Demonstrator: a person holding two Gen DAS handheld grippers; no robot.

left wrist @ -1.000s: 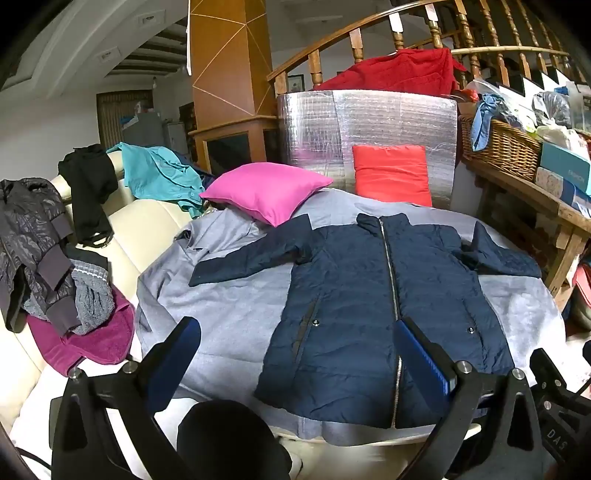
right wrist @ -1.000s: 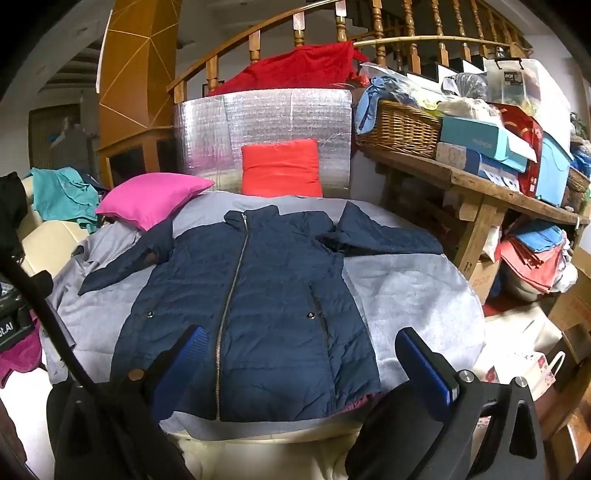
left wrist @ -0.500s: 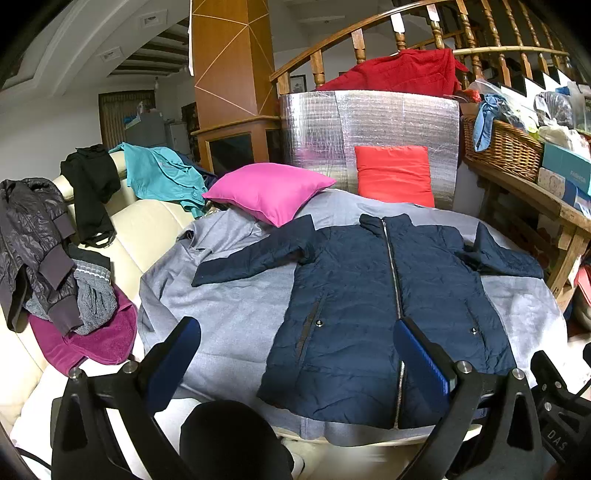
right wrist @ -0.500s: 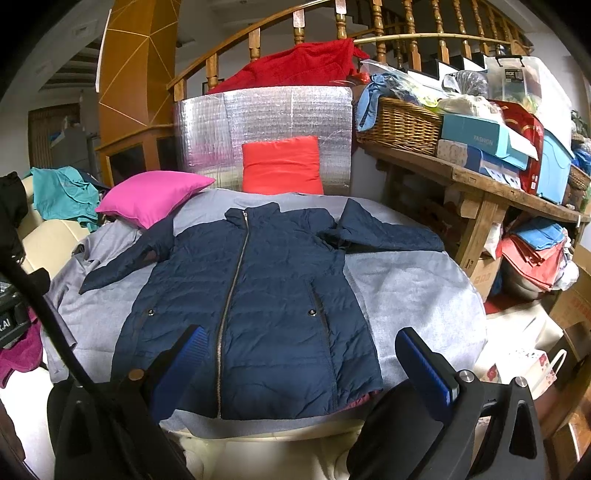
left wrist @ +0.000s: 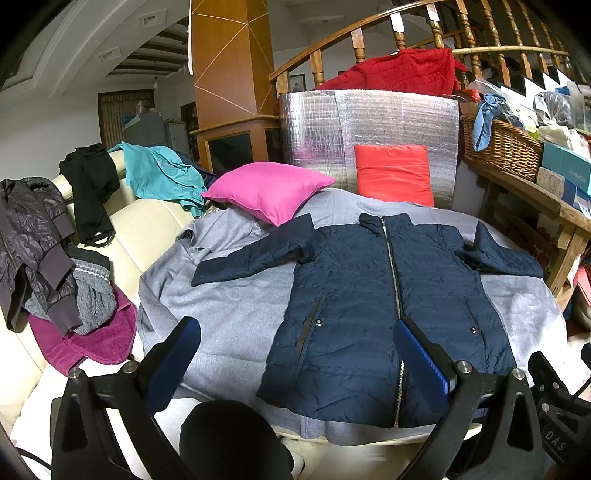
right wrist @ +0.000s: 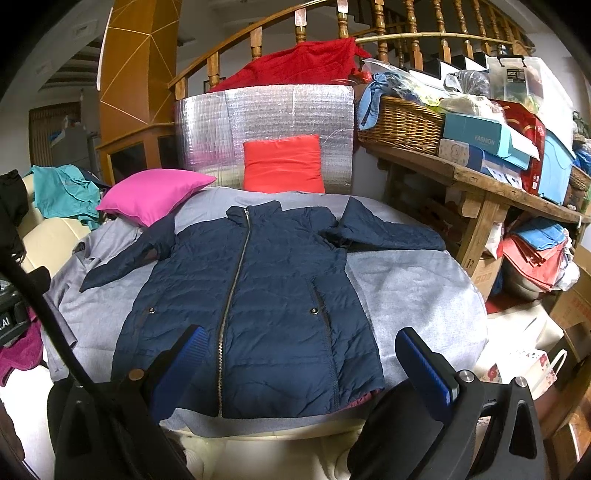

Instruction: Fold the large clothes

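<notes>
Bare grey cloth (right wrist: 406,280) flanking the jacket (right wrist: 258,295); pink pillow (left wrist: 269,190) over one sleeve.

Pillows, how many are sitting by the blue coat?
2. The pink pillow lies past the navy coat's sleeve, on the grey cloth. The red pillow leans on the silver panel behind the collar. Clutter might hide more.

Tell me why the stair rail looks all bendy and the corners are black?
Left wrist view: the round lens bends the stair rail and blackens the corners. Right wrist view: same curve on the rail; the jacket stays sharp.
</notes>
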